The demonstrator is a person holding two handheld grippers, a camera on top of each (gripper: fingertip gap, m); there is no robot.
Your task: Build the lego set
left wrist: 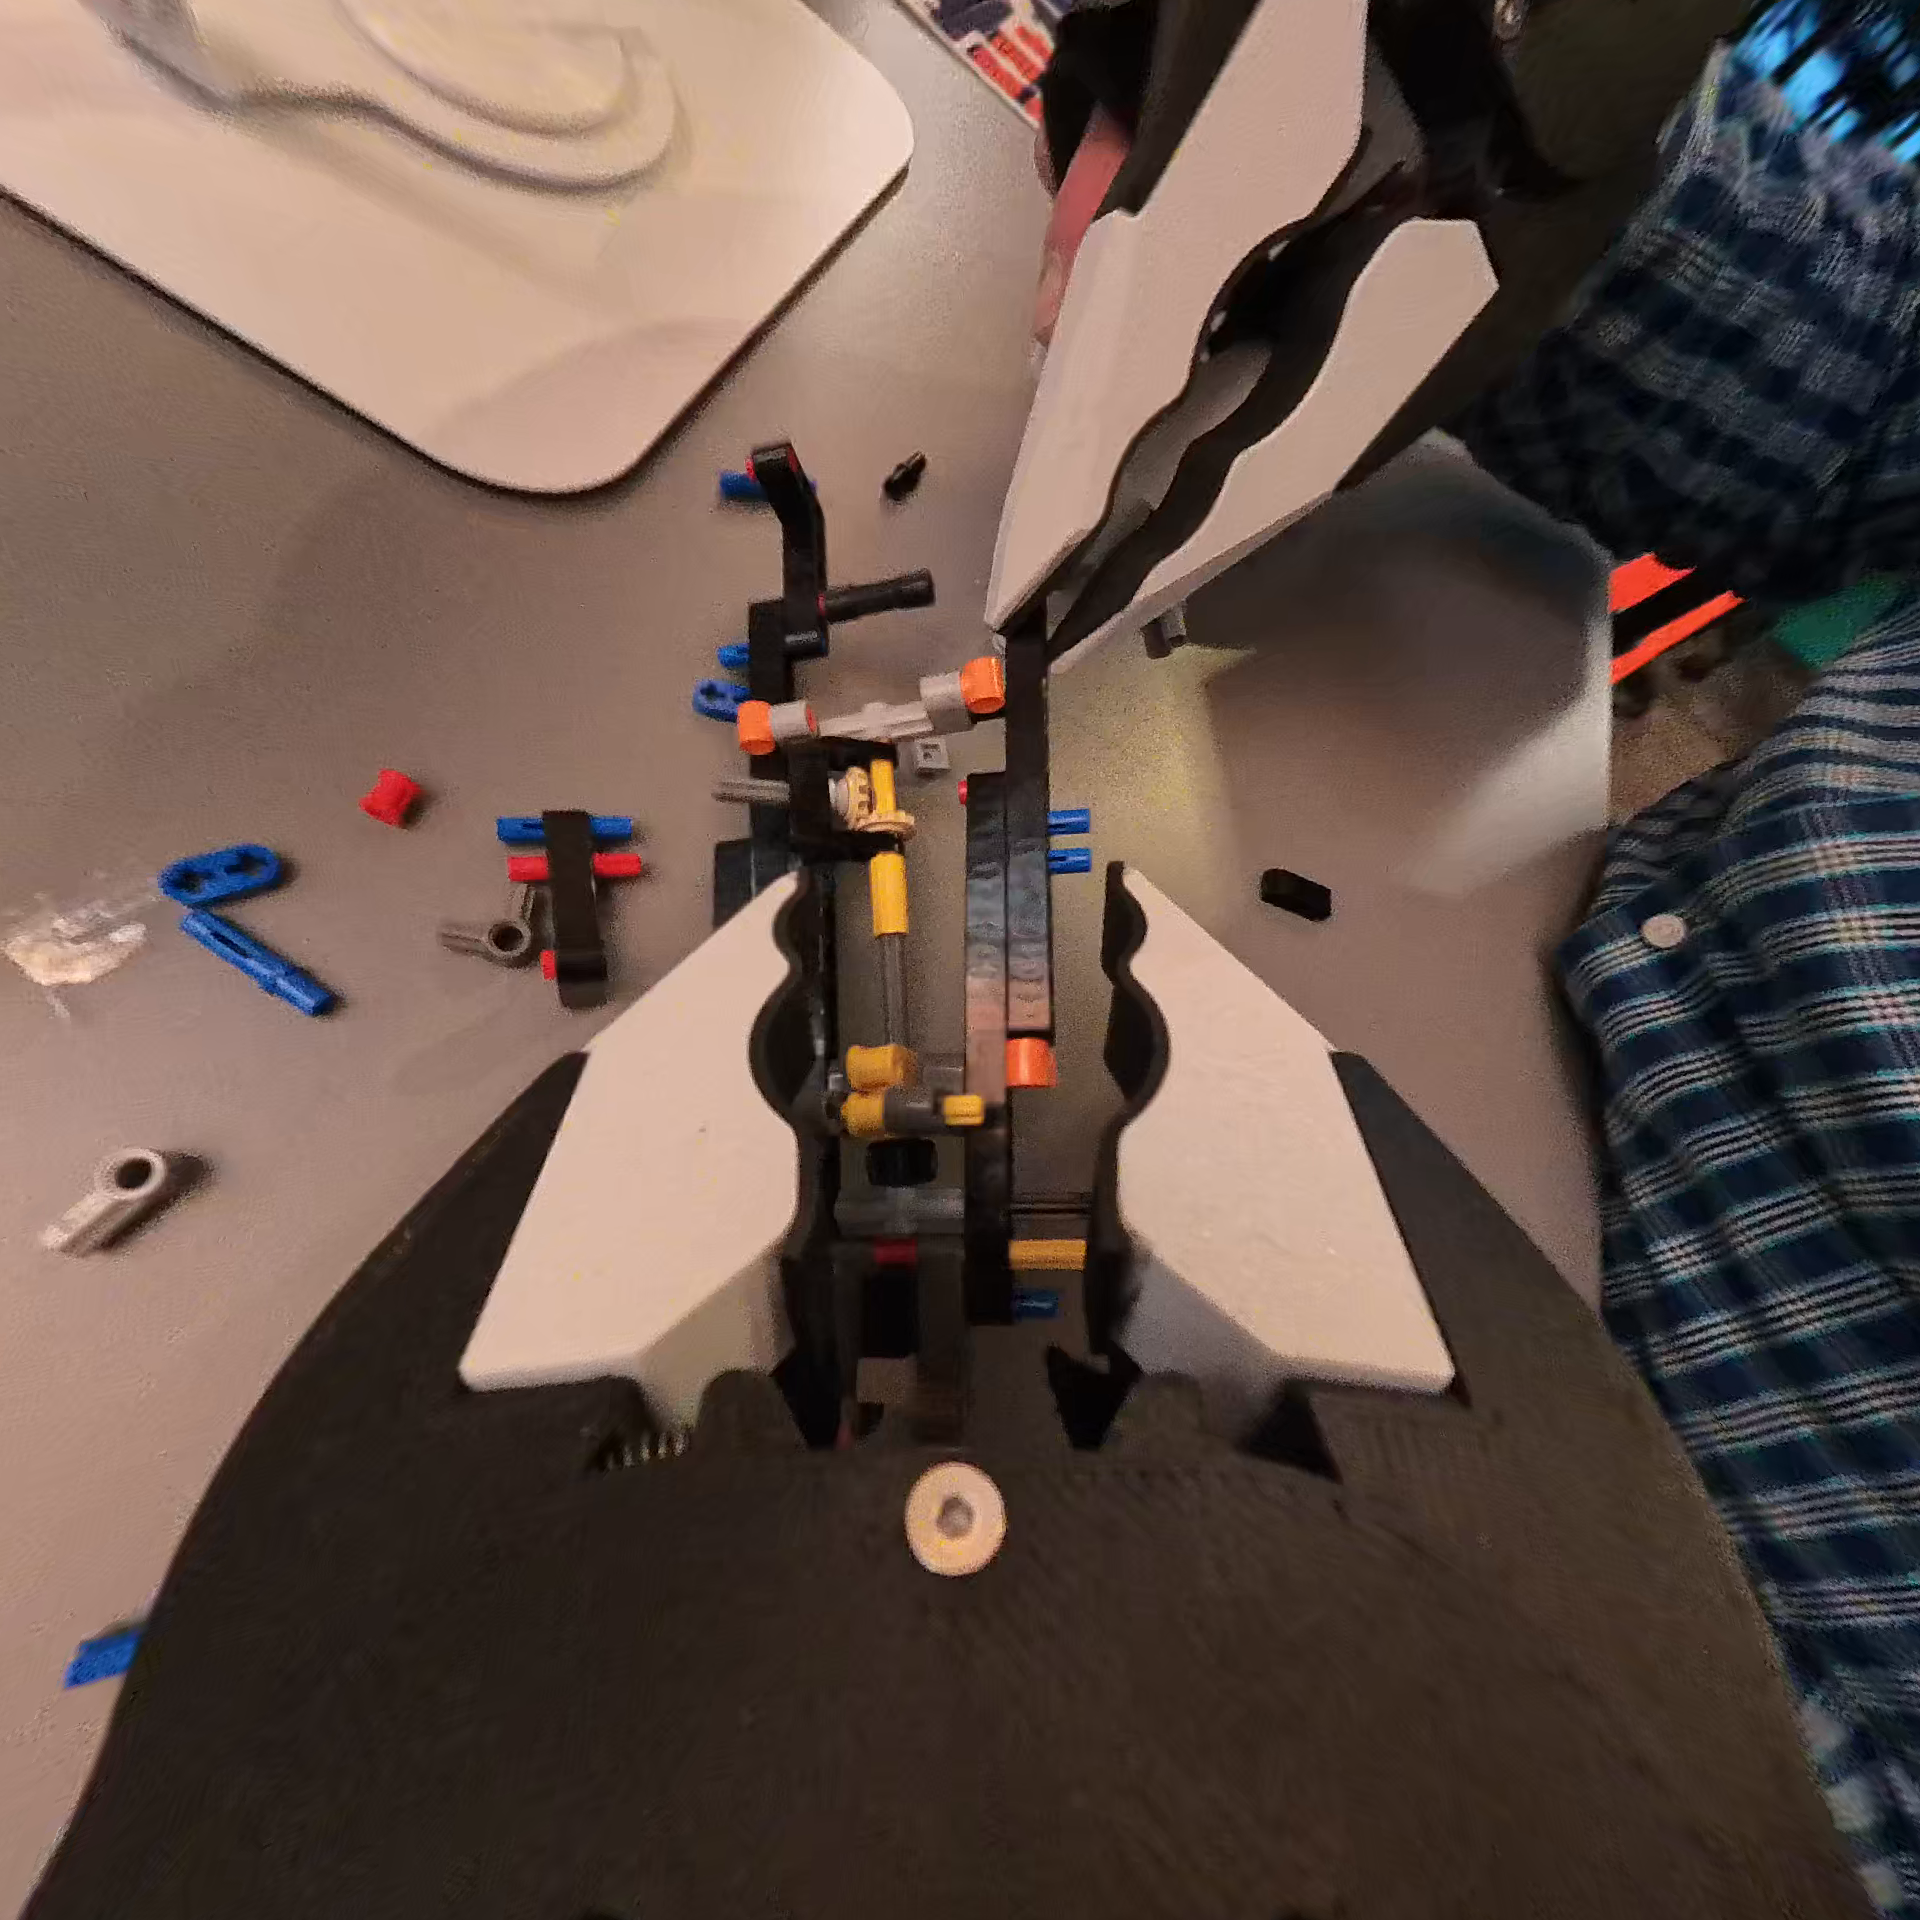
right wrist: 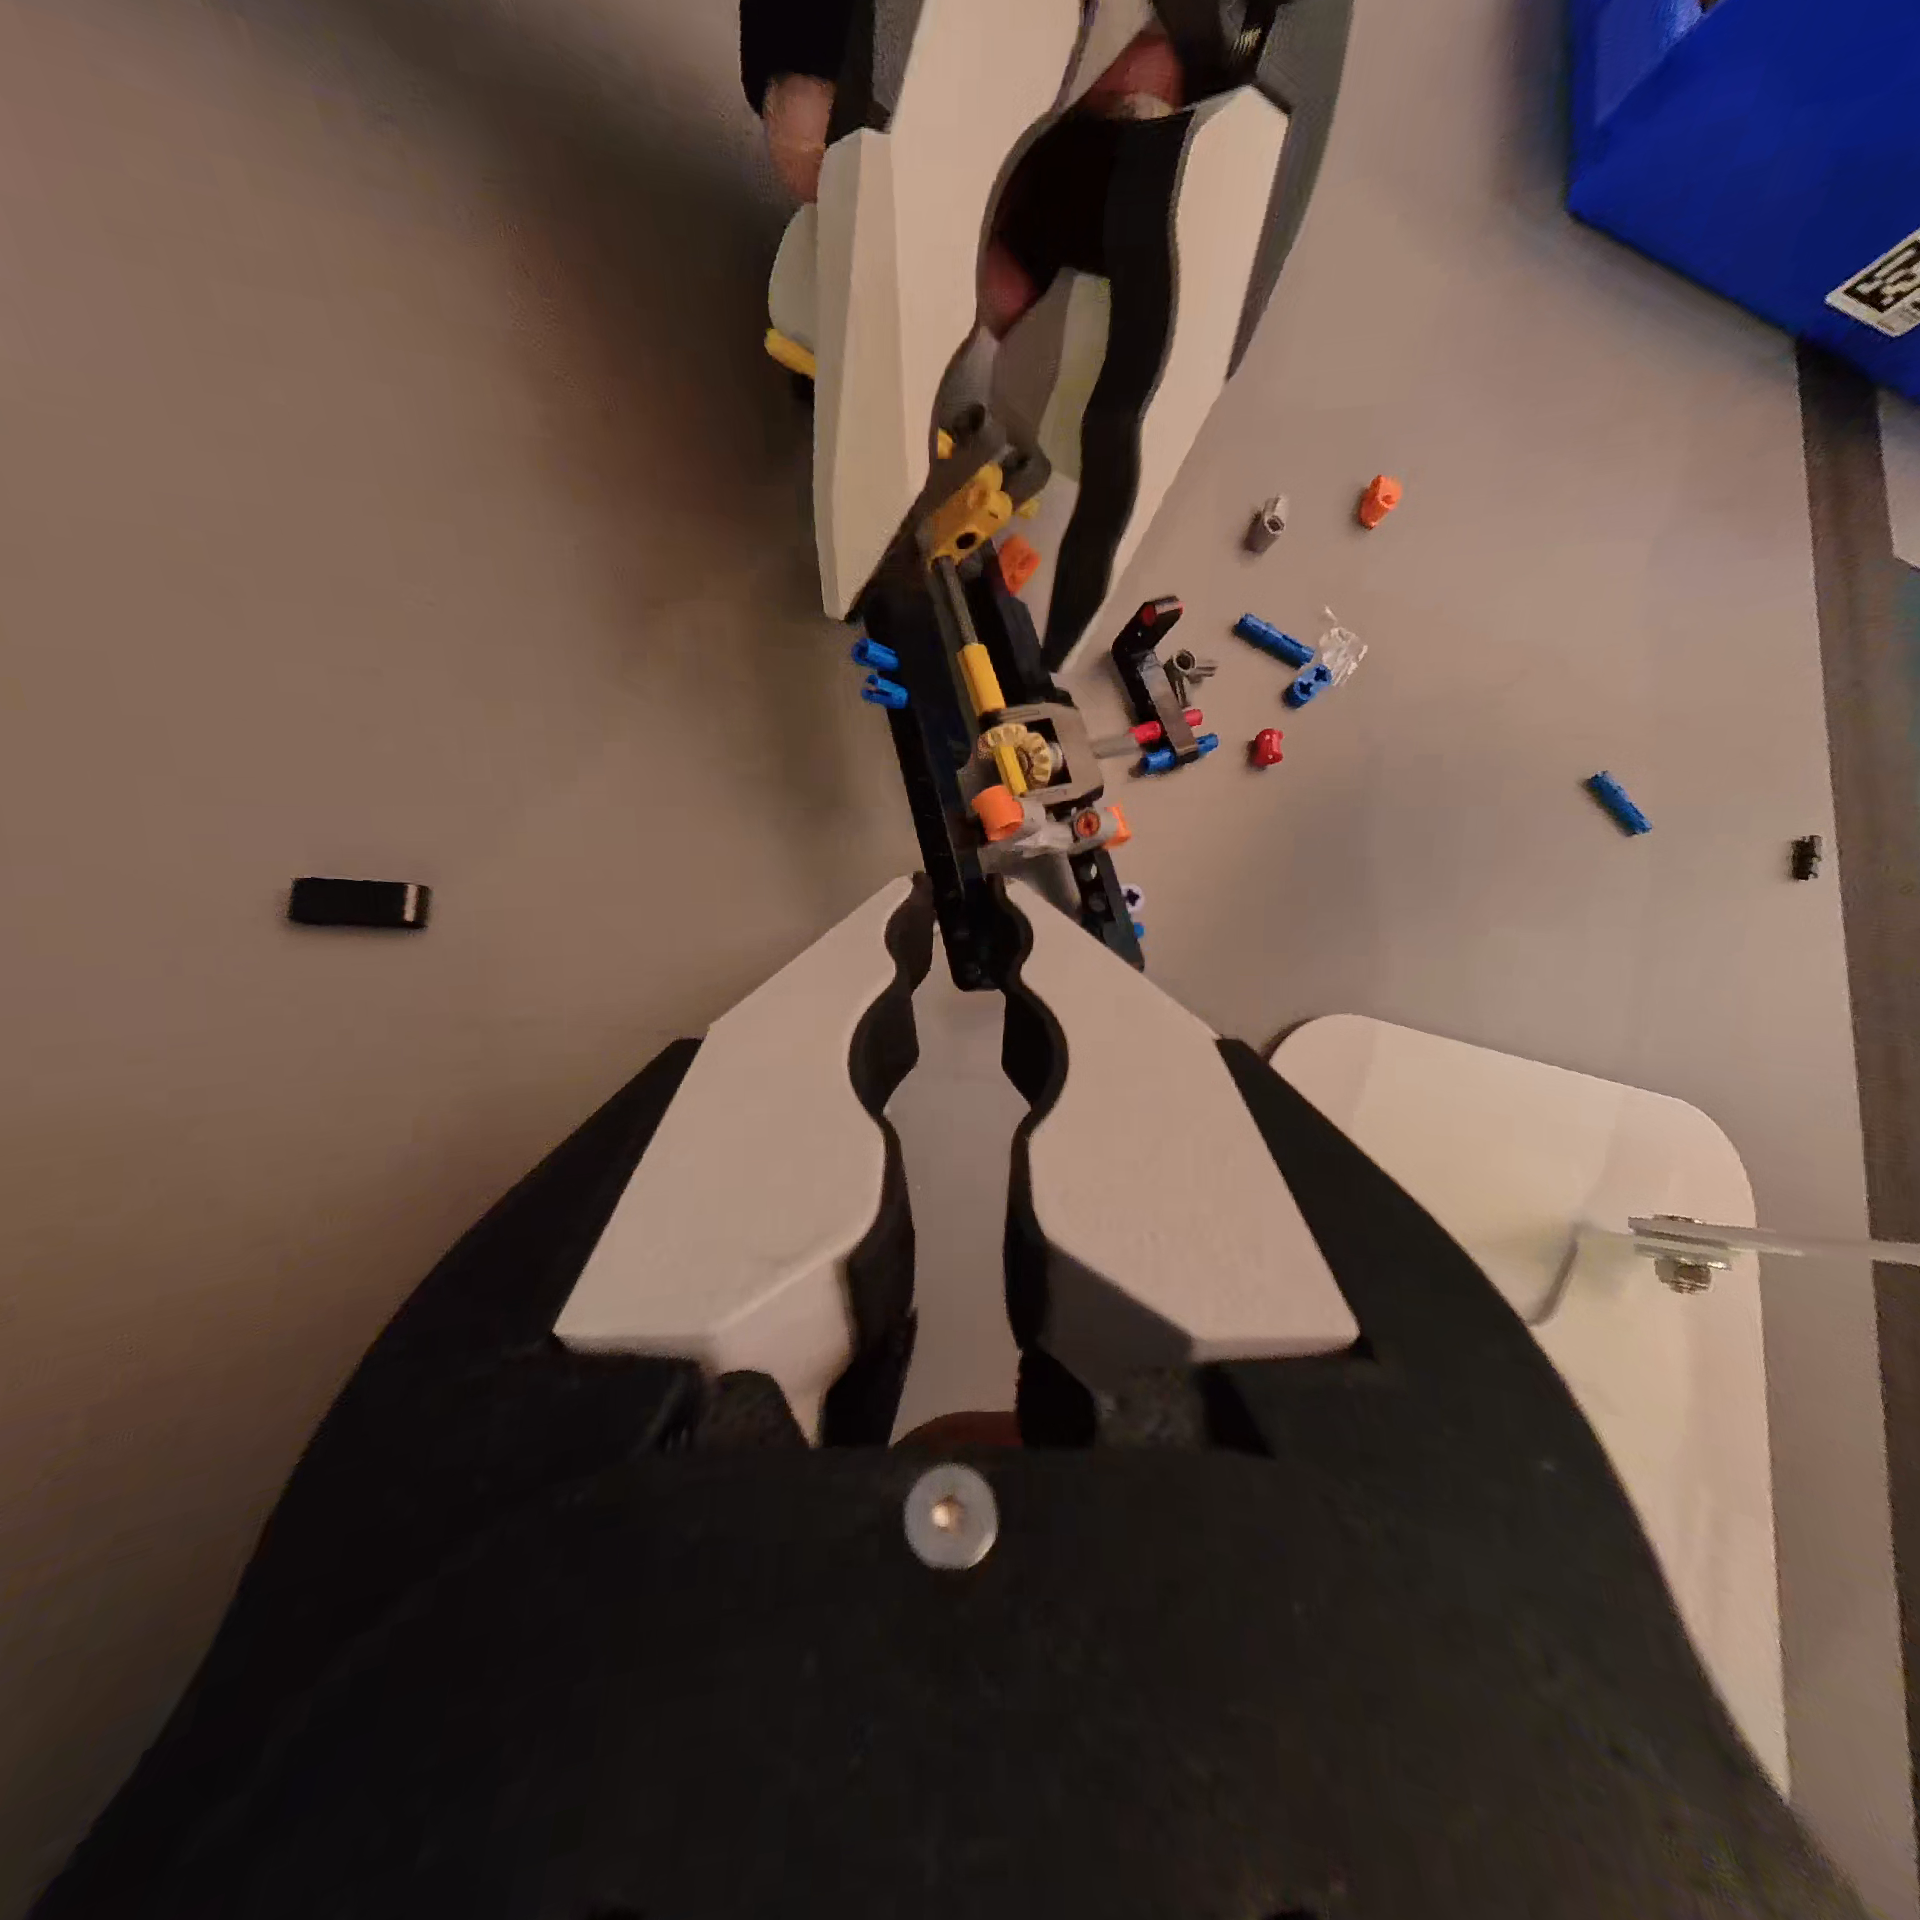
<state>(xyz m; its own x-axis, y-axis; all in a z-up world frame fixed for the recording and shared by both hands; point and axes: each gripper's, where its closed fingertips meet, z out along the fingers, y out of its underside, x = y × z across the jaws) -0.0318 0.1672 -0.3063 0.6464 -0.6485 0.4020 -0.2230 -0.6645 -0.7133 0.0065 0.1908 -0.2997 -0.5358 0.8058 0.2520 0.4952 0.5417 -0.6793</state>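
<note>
- While both tools meet over the grey tabletop [right wrist: 416, 520], the long black beam assembly with yellow axle, tan gear and orange bushes [left wrist: 997, 935] is held between them, clear of the loose parts.
- Left gripper [left wrist: 956, 894]: white fingers [left wrist: 665, 1164] set partly apart, the assembly's near end lodged between them; the right wrist view shows these fingers closed against its yellow-and-grey end.
- Right gripper [right wrist: 961, 914]: fingers [right wrist: 769, 1143] nearly together, tips pinching the end of the assembly's black beam.
- Loose on the table to the assembly's left in the left wrist view: red bush [left wrist: 391, 798], blue two-hole link [left wrist: 220, 871], blue pin [left wrist: 258, 962], short black beam with blue and red pins [left wrist: 571, 904], grey connector [left wrist: 114, 1197].
- Small black piece [left wrist: 1295, 894] lies alone on the other side.
- White rounded tray [left wrist: 436, 229] sits well behind the parts.
- Plaid sleeve [left wrist: 1766, 1039] at the right edge.
</note>
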